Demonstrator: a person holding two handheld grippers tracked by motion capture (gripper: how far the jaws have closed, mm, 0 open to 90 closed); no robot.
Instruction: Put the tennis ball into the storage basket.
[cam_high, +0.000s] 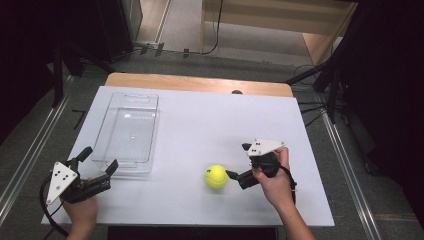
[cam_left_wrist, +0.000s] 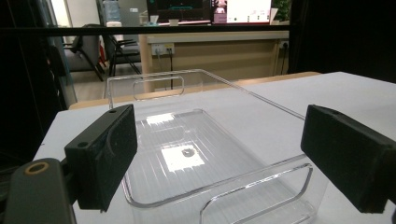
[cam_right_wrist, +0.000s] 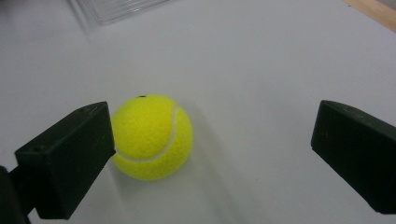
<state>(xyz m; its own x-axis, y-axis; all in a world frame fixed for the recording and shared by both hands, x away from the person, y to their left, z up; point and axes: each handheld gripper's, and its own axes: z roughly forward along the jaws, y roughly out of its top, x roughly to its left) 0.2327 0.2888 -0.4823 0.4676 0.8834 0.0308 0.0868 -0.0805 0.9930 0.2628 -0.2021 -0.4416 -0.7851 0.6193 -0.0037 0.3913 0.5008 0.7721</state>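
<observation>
The tennis ball (cam_high: 216, 176) sits on the white table (cam_high: 200, 130), toward the near edge and a little right of centre in the high view. It looks light, with a fuzzy yellow felt cover and a curved white seam, so it should give slightly under pressure and offer good friction, yet it will likely roll away at a nudge. The safest hold is probably across its widest part, 1 jaw on each side, closing squarely so it cannot squirt out.

Just at the ball's 3 o'clock in the high view is the right gripper (cam_high: 239, 176), held in the person's right hand (cam_high: 274, 181). Its 2 black jaws stand wide apart and grip nothing. In the right gripper view (cam_right_wrist: 212, 154) the ball lies off centre, close against the left-hand jaw, while the other jaw is well clear; whether the near jaw touches the felt I cannot tell. Centring the ball between the jaws seems wise before closing.

Farther out, at the ball's 10 o'clock, a clear plastic bin (cam_high: 127, 131) rests empty on the left part of the table, with cut-out handles at both ends. It looks stiff and smooth.

At the ball's 9 o'clock, near the table's front left corner, the left gripper (cam_high: 100, 161) is held in the left hand (cam_high: 80, 212). Its jaws are also spread open and empty, pointed at the bin's near end in the left gripper view (cam_left_wrist: 219, 154).
</observation>
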